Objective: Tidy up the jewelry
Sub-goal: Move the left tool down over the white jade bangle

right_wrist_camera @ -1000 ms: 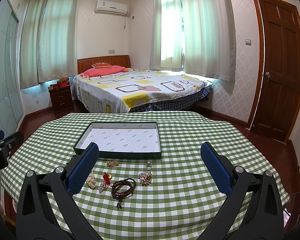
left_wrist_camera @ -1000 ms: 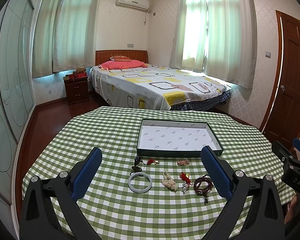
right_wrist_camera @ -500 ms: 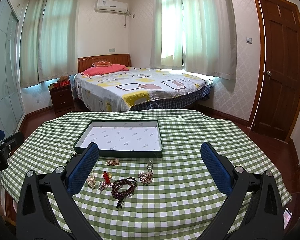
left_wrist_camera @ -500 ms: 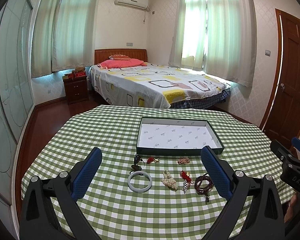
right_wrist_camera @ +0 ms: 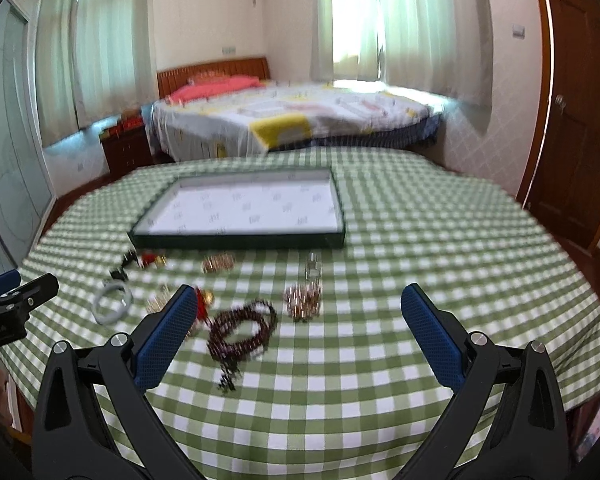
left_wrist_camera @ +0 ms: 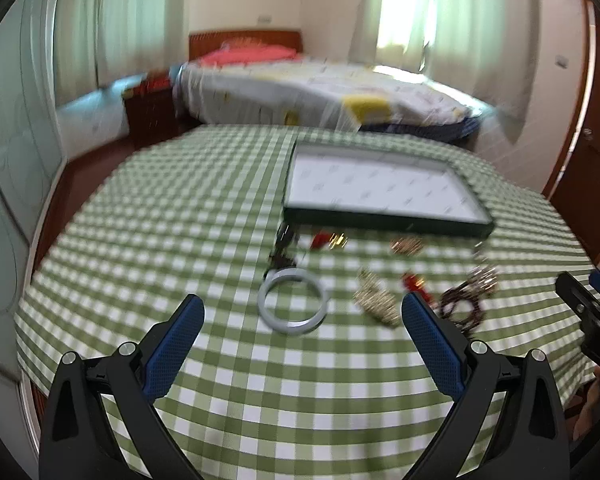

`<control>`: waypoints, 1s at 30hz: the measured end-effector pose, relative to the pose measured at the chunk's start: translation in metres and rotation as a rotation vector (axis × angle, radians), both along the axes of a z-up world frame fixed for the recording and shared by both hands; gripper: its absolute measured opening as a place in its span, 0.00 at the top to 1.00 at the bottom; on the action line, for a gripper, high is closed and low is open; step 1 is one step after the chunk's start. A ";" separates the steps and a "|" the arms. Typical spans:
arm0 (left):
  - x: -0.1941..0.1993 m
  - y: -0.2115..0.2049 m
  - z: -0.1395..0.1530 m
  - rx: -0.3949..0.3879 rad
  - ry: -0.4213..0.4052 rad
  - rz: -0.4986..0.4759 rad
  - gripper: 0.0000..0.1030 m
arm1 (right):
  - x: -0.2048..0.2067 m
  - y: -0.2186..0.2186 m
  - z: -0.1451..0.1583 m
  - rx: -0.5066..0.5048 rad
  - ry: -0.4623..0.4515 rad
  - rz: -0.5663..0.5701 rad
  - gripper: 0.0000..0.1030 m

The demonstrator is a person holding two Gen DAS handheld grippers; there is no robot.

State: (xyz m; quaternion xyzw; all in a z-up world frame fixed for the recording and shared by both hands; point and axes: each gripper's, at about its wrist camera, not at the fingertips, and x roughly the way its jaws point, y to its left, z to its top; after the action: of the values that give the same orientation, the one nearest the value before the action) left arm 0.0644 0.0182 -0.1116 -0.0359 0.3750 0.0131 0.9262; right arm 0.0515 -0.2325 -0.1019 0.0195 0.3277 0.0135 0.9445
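Several jewelry pieces lie on the green checked tablecloth in front of a shallow dark tray with a white lining (left_wrist_camera: 384, 222) (right_wrist_camera: 240, 240). A pale jade bangle (left_wrist_camera: 293, 301) (right_wrist_camera: 112, 304) lies just beyond my open, empty left gripper (left_wrist_camera: 303, 322). A dark bead bracelet (right_wrist_camera: 242, 330) (left_wrist_camera: 462, 308) and a gold cluster piece (right_wrist_camera: 303, 300) lie just beyond my open, empty right gripper (right_wrist_camera: 296, 312). A gold brooch (left_wrist_camera: 376, 300), a red charm (left_wrist_camera: 414, 282) and small red and gold pieces (left_wrist_camera: 328, 241) lie between. Both views are blurred.
The round table (right_wrist_camera: 440, 240) stands in a bedroom with a bed (right_wrist_camera: 292, 120) behind it and a wooden door (right_wrist_camera: 576, 120) at the right. A nightstand (left_wrist_camera: 150, 116) is at the back left. The other gripper shows at each view's edge (left_wrist_camera: 592, 320).
Both grippers have moved forward and tilted down toward the jewelry; the table and pieces now appear larger and nearer. Both stay open and empty.
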 end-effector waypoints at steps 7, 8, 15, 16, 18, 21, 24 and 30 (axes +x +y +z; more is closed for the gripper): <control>0.032 0.009 -0.041 0.007 0.074 0.017 0.07 | 0.022 0.000 -0.031 0.011 0.087 0.008 0.04; 0.038 0.011 -0.045 0.007 0.079 0.021 0.07 | 0.024 0.000 -0.034 0.012 0.096 0.009 0.04; 0.064 0.012 -0.066 0.016 0.110 0.032 0.07 | 0.040 -0.003 -0.053 0.025 0.149 0.006 0.04; 0.066 0.011 -0.068 0.026 0.111 0.026 0.07 | 0.041 -0.002 -0.055 0.028 0.154 0.007 0.04; 0.069 0.009 -0.071 0.041 0.113 0.018 0.07 | 0.045 -0.002 -0.058 0.029 0.161 0.009 0.04; 0.076 0.008 -0.077 0.045 0.134 0.016 0.07 | 0.048 0.000 -0.060 0.025 0.165 0.014 0.04; 0.082 0.008 -0.083 0.035 0.164 0.017 0.07 | 0.051 0.002 -0.061 0.023 0.168 0.016 0.04; 0.082 0.007 -0.087 0.051 0.159 0.013 0.05 | 0.057 0.005 -0.064 0.025 0.177 0.024 0.04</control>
State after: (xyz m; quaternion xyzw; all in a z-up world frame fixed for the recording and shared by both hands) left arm 0.1461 0.0253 -0.1988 -0.0137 0.4467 0.0317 0.8940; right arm 0.1084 -0.2276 -0.1660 0.0285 0.4101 0.0273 0.9112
